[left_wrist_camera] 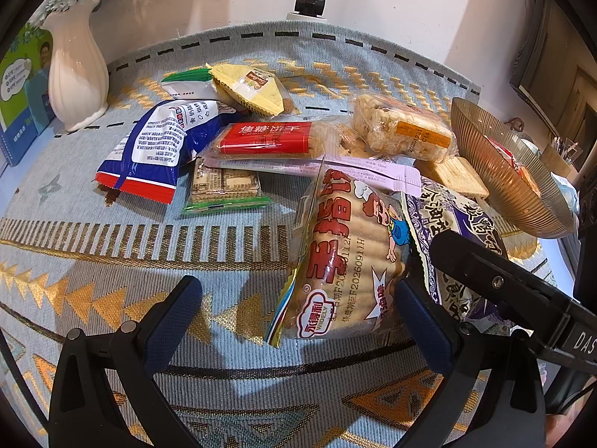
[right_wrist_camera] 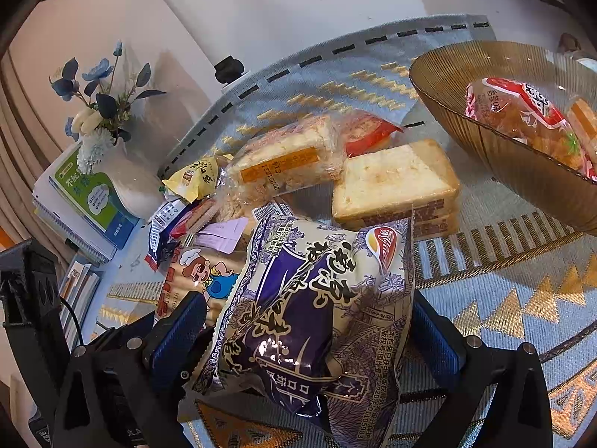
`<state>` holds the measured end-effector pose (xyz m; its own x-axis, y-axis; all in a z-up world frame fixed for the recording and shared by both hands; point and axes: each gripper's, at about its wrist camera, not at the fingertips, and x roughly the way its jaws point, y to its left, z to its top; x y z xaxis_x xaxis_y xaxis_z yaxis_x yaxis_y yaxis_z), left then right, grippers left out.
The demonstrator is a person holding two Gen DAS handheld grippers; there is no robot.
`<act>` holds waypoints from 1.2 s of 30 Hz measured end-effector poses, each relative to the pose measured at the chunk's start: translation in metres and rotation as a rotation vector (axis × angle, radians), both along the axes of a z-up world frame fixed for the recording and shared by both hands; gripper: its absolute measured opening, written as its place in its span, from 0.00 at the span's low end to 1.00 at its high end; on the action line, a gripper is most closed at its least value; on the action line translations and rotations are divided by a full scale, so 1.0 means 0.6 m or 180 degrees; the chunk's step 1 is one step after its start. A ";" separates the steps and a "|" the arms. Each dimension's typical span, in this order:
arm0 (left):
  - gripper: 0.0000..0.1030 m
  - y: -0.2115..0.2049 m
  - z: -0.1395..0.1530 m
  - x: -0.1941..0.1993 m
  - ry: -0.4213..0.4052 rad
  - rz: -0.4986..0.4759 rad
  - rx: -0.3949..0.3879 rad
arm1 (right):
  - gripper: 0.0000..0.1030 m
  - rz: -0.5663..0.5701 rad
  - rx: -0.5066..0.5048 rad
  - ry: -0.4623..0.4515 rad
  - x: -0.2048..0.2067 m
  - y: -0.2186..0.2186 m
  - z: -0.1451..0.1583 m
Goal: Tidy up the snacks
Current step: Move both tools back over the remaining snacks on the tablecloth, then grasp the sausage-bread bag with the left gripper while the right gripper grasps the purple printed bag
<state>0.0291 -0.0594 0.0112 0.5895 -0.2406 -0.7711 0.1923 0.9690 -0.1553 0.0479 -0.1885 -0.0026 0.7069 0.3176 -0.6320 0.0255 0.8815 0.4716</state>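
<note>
Several wrapped snacks lie in a pile on a patterned blue and gold cloth (left_wrist_camera: 112,261). My left gripper (left_wrist_camera: 298,298) is open, its right finger beside a finger-biscuit pack (left_wrist_camera: 343,261). My right gripper (right_wrist_camera: 309,332) has its jaws around a purple and cream snack bag (right_wrist_camera: 309,298), which fills the gap; the bag also shows in the left wrist view (left_wrist_camera: 455,224). A ribbed amber glass bowl (right_wrist_camera: 466,119) at the right holds a red and white snack pack (right_wrist_camera: 522,112). The bowl also shows in the left wrist view (left_wrist_camera: 496,183).
The pile includes a blue and white bag (left_wrist_camera: 156,145), a red-labelled biscuit pack (left_wrist_camera: 268,138), a rice-crisp bar (left_wrist_camera: 403,127), a yellow triangular pack (left_wrist_camera: 253,89) and stacked crackers (right_wrist_camera: 395,183). A white vase (left_wrist_camera: 74,74) and books (right_wrist_camera: 89,201) stand at the left.
</note>
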 end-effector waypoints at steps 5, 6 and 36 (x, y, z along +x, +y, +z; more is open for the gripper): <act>1.00 0.000 0.000 0.000 0.0000 -0.0001 0.0000 | 1.00 0.0000 -0.0025 0.0008 -0.002 0.003 0.001; 1.00 0.000 0.000 0.000 -0.0001 -0.0001 0.0000 | 1.00 0.0003 -0.0026 0.0008 -0.003 0.003 0.001; 0.32 -0.010 0.023 -0.028 -0.0231 -0.0537 -0.0415 | 0.62 -0.0163 0.0318 -0.0122 -0.040 -0.033 0.004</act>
